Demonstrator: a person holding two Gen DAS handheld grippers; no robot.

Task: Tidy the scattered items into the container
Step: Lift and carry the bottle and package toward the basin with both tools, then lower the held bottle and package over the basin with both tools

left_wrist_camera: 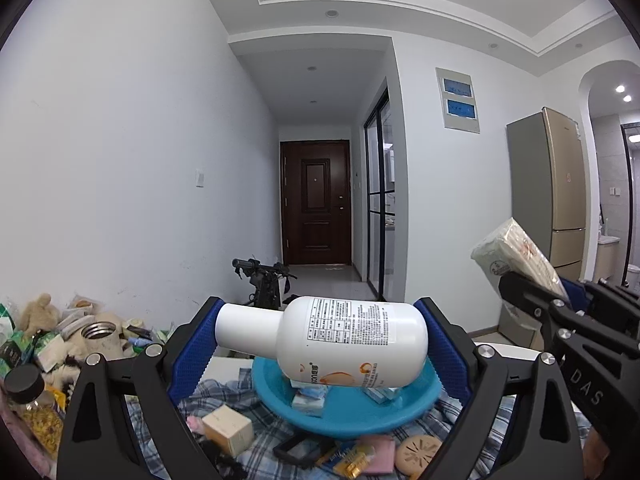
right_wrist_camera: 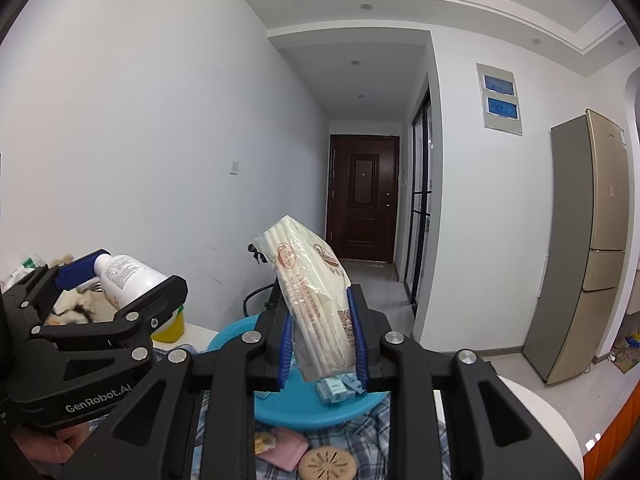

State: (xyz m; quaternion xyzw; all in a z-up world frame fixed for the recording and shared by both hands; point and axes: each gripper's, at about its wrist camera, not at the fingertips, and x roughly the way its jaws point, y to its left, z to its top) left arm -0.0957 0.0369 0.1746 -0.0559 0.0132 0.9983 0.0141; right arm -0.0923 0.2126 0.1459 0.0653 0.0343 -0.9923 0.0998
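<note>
Both wrist cameras are sitting just behind their own tools, facing nearly level down the hallway toward the dark door [left_wrist_camera: 315, 202]. Both are sharing the blue basin [right_wrist_camera: 304, 410] close below, the fridge [right_wrist_camera: 588, 248] at right, and each is catching the other tool.

White bottle [left_wrist_camera: 352, 340]: lying sideways, cap end left, printed label facing up, held between blue pads above the basin. Packet of white straws [right_wrist_camera: 316, 300]: clear printed wrapper, tilted leftward at the top, clamped near its lower end. Blue basin [left_wrist_camera: 400, 412]: round, shallow, on plaid cloth, holding small pale-blue boxes [right_wrist_camera: 334, 390], possibly tissue packs.
</note>
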